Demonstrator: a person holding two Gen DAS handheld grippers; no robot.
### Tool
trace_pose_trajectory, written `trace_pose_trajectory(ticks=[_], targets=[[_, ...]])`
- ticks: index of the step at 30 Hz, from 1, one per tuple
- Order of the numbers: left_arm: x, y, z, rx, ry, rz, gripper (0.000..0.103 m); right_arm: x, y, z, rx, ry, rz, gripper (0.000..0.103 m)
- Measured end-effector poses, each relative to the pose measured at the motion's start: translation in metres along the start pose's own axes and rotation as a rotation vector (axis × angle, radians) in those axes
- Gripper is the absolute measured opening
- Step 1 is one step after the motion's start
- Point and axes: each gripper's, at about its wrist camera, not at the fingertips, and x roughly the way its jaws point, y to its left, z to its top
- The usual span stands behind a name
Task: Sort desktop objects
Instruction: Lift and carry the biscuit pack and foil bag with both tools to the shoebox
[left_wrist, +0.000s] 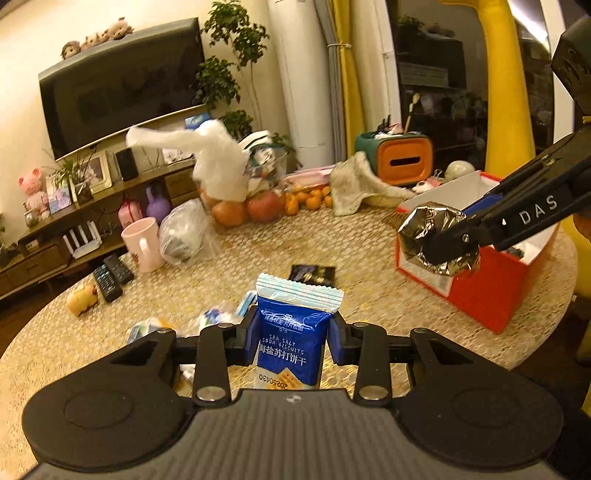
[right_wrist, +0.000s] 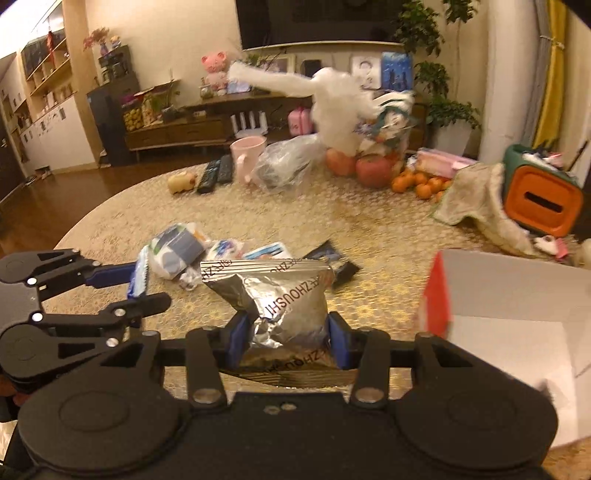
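Between my left gripper (left_wrist: 291, 338) fingers sits a blue cracker pack (left_wrist: 291, 332). The fingers squeeze it from both sides. It stands up tall, with its crimped top pointing away from me and up off the table (left_wrist: 258, 243).

My right gripper (right_wrist: 286, 334) squeezes a silver snack bag (right_wrist: 284, 295) the same way. That bag is crumpled and stands up too, with its flat sealed edge on top.

Both of my hands are full, and both packs are off the table.

The red box (left_wrist: 487, 295) is open at the top and white inside. It lies to the right of both grippers. From my left hand's view, the silver bag hangs right at the near edge of the box, so my right hand is much closer to it. My left hand is farther back, near the middle of the table.

I think the silver bag should go in first. It needs to slide right, over the white inside (right_wrist: 517, 317), before I let go. Then the cracker pack must travel right, past the dark packet (left_wrist: 312, 275) lying flat on the table.

More small packs (right_wrist: 192, 251) lie in a pile near my left hand, not yet sorted.
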Motion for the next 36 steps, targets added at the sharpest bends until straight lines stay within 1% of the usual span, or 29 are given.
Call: trace_pose_trajectory(ticks=[8, 14, 19, 27, 32, 36], targets=[[0.001, -0.032, 0.023, 0.055, -0.024, -0.028, 0.035, -0.027, -0.039, -0.008, 0.042, -0.026, -0.068, 0.044], [0.012, -0.059, 0.040, 0.081, -0.032, -0.082, 0.035, -0.042, -0.067, -0.017, 0.083, -0.036, -0.119, 0.044], [0.024, -0.085, 0.055, 0.123, -0.042, -0.130, 0.035, -0.052, -0.093, -0.024, 0.119, -0.042, -0.167, 0.044], [0.050, -0.129, 0.078, 0.195, -0.044, -0.207, 0.035, -0.060, -0.134, -0.034, 0.179, -0.039, -0.230, 0.044], [0.066, -0.154, 0.092, 0.223, -0.030, -0.254, 0.035, -0.061, -0.156, -0.044, 0.208, -0.027, -0.266, 0.044], [0.081, -0.172, 0.103, 0.265, -0.025, -0.269, 0.035, -0.059, -0.175, -0.050, 0.239, -0.021, -0.287, 0.044]])
